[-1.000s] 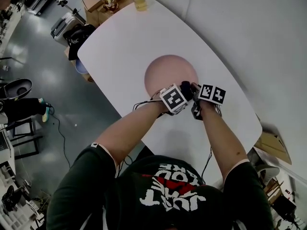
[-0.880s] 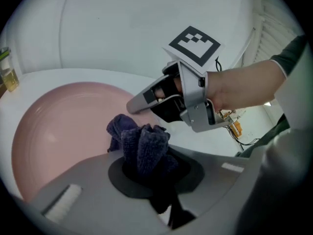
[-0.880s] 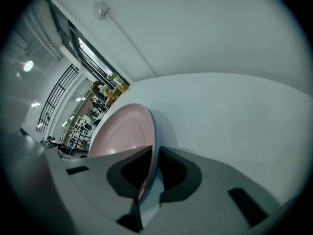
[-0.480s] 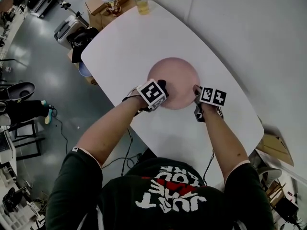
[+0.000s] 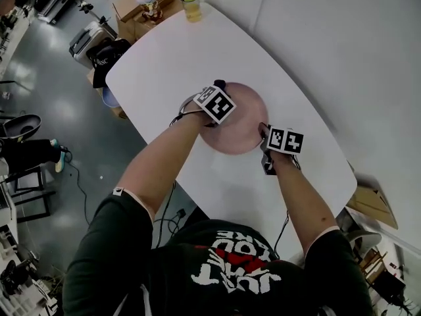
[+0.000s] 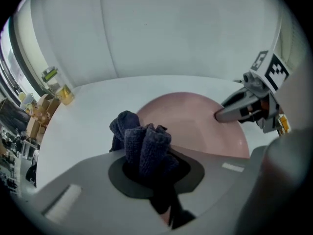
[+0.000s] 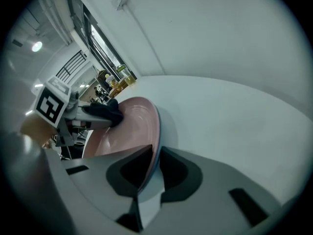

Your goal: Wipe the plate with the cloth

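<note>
Head view: left gripper (image 5: 220, 85) has swept across the plate (image 5: 241, 134), away from the right gripper (image 5: 264, 131). Its jaws clamp the cloth (image 6: 142, 146), right jaws pinch the rim. Wiping looks under way.

Dim, even light; fisheye-warped edges

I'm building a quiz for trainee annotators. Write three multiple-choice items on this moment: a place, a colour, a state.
1. Where is the cloth? A) held by the left gripper B) in a sink C) on a shelf
2. What colour is the plate? A) green B) pink C) black
3. The right gripper is: A) open B) holding a cup C) shut on the plate rim
A: the cloth is bunched between its jaws. B: it is pink in every view. C: the rim sits clamped between its jaws.
</note>
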The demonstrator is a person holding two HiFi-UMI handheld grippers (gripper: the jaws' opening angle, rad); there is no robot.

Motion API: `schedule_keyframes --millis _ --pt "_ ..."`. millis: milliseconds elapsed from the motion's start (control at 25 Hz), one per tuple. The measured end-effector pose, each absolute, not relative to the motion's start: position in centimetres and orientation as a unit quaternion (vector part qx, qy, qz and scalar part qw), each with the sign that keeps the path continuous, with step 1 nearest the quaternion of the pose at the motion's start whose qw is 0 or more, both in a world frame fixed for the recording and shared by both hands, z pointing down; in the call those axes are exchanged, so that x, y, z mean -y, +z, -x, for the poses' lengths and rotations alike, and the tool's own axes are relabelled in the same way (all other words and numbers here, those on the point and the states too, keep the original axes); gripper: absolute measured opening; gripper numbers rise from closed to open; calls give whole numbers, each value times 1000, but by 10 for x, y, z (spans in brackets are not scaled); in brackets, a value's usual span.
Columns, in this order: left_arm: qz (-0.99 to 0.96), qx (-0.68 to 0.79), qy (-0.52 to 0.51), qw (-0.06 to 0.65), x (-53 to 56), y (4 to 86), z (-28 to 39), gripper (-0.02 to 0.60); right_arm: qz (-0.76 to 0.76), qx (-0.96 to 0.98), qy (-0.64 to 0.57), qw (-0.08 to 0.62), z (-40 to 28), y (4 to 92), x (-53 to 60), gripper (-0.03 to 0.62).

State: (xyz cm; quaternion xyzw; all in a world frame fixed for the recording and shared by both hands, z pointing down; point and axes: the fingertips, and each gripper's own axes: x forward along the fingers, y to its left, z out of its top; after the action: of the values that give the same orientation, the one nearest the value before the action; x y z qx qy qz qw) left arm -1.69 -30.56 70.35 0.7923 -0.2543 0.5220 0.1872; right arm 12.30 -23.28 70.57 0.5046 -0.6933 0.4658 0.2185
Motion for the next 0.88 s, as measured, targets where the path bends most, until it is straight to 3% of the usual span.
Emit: schedule_keyframes --millis 440,720,880 --pt "-856 124 473 169 261 707 -110 49 -505 692 462 231 -119 710 235 45" --pt "-872 54 439 210 228 697 -105 46 -503 697 460 225 -121 710 235 44" --pt "-879 61 429 198 221 696 -104 46 -504 697 460 219 -121 709 234 44"
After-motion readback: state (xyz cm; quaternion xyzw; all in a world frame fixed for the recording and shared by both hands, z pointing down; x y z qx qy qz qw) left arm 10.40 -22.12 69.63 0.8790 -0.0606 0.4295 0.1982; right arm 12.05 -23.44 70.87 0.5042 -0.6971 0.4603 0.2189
